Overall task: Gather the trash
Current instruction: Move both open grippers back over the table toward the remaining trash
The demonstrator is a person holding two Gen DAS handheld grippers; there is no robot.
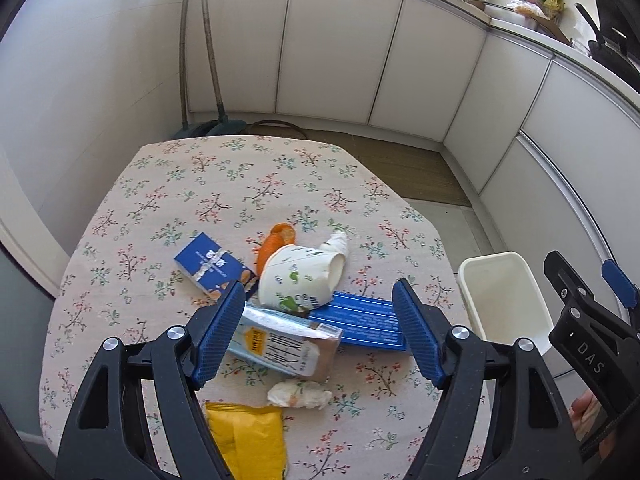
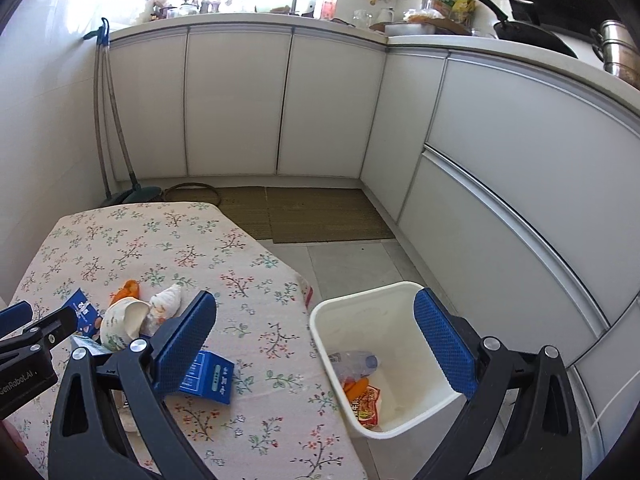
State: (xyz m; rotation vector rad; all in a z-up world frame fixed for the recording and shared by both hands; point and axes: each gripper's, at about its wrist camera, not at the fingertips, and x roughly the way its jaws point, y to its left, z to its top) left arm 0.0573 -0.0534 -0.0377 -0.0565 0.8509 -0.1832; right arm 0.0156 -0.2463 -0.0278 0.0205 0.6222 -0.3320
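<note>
Trash lies on the floral tablecloth (image 1: 200,200): a crushed paper cup (image 1: 298,280), orange peel (image 1: 276,242), a small blue box (image 1: 210,266), a flat blue box (image 1: 360,320), a drink carton (image 1: 280,346), a crumpled tissue (image 1: 300,394) and a yellow wrapper (image 1: 252,438). My left gripper (image 1: 320,332) is open and empty just above the carton. My right gripper (image 2: 316,344) is open and empty over the table edge and the white bin (image 2: 384,312), which holds a bottle (image 2: 354,362), peel and a red wrapper (image 2: 366,404).
The bin (image 1: 504,300) stands on the floor right of the table. White kitchen cabinets (image 2: 240,100) line the back and right. A broom and dustpan (image 2: 120,160) lean in the left corner. Woven mats (image 2: 312,216) lie on the floor.
</note>
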